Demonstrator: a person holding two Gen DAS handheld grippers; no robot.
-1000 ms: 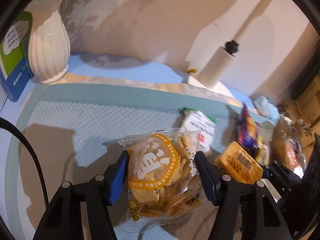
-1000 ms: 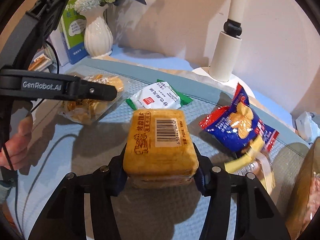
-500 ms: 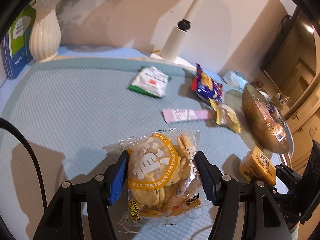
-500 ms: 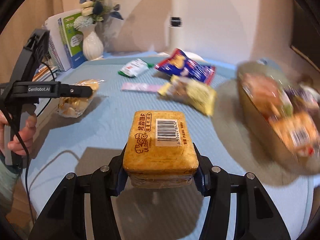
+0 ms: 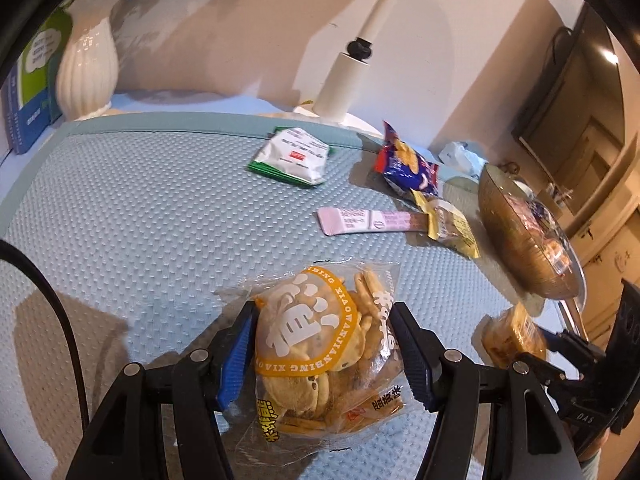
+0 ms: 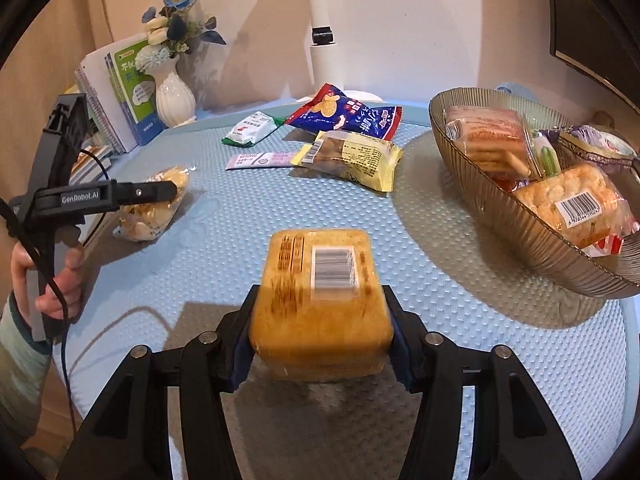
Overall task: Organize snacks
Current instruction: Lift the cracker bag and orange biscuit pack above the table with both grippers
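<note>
In the right wrist view alone, the bowl's (image 6: 500, 216) packets show.

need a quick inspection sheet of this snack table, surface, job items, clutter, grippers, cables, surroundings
surface: light blue textured mat.
job's things: ribbed glass bowl holding packets; loose on mat: green-white sachet, blue-red chip bag, pink stick packet, yellow wrapped bar.
clutter: nothing seen.
grippers: left gripper shut on clear biscuit bag; right gripper shut on orange wrapped cracker block.
cables: black cable beside the left hand.
surroundings: white ribbed vase with flowers, stacked books, white lamp post, beige wall.
</note>
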